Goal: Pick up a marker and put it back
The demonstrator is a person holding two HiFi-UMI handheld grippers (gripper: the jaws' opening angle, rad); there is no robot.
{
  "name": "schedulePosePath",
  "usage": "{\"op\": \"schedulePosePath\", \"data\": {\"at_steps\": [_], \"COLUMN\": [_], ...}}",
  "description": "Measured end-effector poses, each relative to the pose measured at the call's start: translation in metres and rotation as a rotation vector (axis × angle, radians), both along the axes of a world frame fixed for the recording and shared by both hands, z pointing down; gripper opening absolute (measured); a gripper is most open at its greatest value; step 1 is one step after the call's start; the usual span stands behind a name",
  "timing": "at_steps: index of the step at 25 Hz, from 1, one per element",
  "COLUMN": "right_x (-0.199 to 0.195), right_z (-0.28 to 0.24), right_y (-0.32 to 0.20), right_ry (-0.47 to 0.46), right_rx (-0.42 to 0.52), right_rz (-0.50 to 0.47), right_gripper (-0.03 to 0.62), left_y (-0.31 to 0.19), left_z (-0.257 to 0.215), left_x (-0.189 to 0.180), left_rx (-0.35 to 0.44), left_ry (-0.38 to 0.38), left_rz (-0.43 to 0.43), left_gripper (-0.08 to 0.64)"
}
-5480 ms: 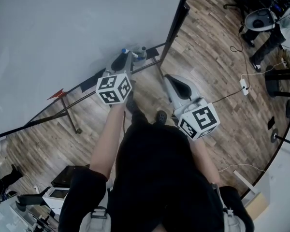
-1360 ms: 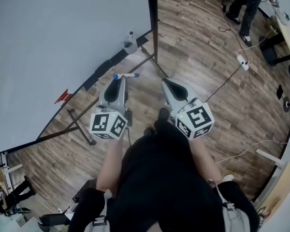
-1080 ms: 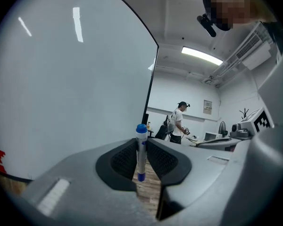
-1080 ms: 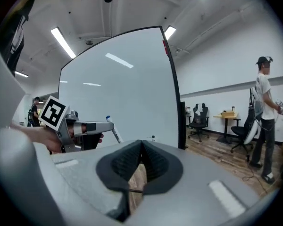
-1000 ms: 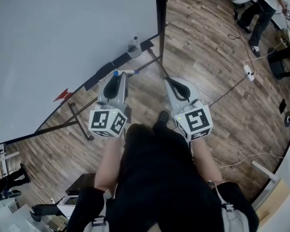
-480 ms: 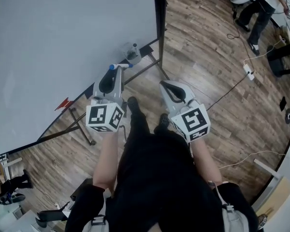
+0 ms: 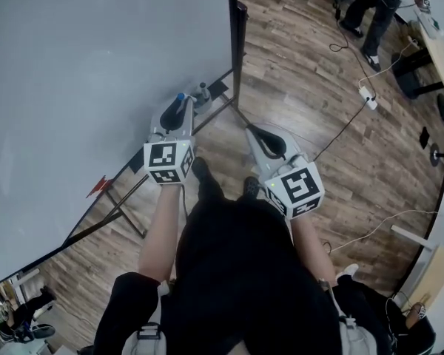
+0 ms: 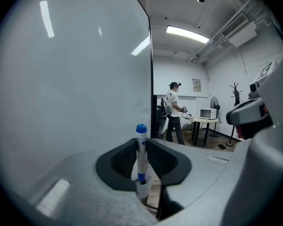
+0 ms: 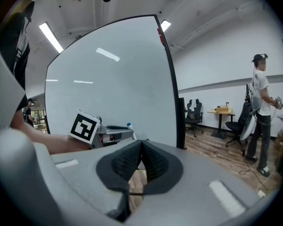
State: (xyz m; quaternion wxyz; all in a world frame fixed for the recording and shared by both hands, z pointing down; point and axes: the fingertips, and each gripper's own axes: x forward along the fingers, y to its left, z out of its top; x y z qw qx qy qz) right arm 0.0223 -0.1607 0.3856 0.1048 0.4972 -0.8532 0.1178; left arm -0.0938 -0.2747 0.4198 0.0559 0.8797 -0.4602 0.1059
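One blue-capped marker [image 8: 141,149] is clamped upright in the left tongs [image 7: 179,103], dead center of the left gripper view, next to one whiteboard [image 7: 96,72]. The right tongs [image 9: 141,146] are seen pressed together, nothing gripped.

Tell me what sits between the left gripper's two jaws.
A blue-capped marker stands upright there, clamped by the left gripper. The left gripper view shows it plainly.
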Motion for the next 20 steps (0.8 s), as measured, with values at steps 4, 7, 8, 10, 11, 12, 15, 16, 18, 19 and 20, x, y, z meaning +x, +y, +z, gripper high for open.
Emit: {"op": "schedulePosePath", "data": {"at_steps": [4, 7, 8, 10, 11, 12, 15, 16, 18, 19, 20], "right_x": [-0.002, -0.005, -0.005, -0.007, -0.008, -0.009, -0.011, -0.011, -0.012, -0.013, -0.013], "right_z": [0.004, 0.009, 0.010, 0.011, 0.012, 0.012, 0.015, 0.016, 0.017, 0.017, 0.018], "right_y": [-0.008, -0.013, -0.015, -0.017, -0.017, -0.018, -0.017, -0.016, -0.015, -0.015, -0.016], "right_ry": [-0.016, -0.029, -0.032, -0.039, -0.042, -0.044, -0.049, -0.051, -0.055, -0.057, -0.058], "right_rx": [-0.011, -0.019, -0.022, -0.026, -0.029, -0.031, -0.039, -0.042, -0.048, -0.051, -0.053], "right_rz": [0.037, 0.041, 0.040, 0.038, 0.037, 0.034, 0.028, 0.027, 0.024, 0.022, 0.019], "right_gripper": [0.000, 0.000, 0.000, 0.000, 0.000, 0.000, 0.000, 0.000, 0.000, 0.000, 0.000], "left_y": [-0.012, -0.018, -0.021, -0.026, -0.028, -0.029, -0.029, -0.029, -0.028, -0.028, -0.028], "left_z": [0.025, 0.042, 0.047, 0.055, 0.058, 0.062, 0.069, 0.071, 0.073, 0.074, 0.075], "left_x": [0.002, 0.004, 0.005, 0.007, 0.008, 0.009, 0.012, 0.013, 0.016, 0.017, 0.017], "left_rx": [-0.035, -0.050, -0.053, -0.059, -0.061, -0.063, -0.068, -0.069, -0.069, -0.069, -0.070], "left_ry": [-0.042, -0.067, -0.076, -0.088, -0.092, -0.095, -0.104, -0.108, -0.116, -0.120, -0.122], "left_rz": [0.029, 0.043, 0.045, 0.048, 0.050, 0.051, 0.061, 0.067, 0.077, 0.080, 0.082], "left_gripper": [0.077, 0.078, 0.078, 0.078, 0.078, 0.078, 0.078, 0.078, 0.078, 0.078, 0.078]}}
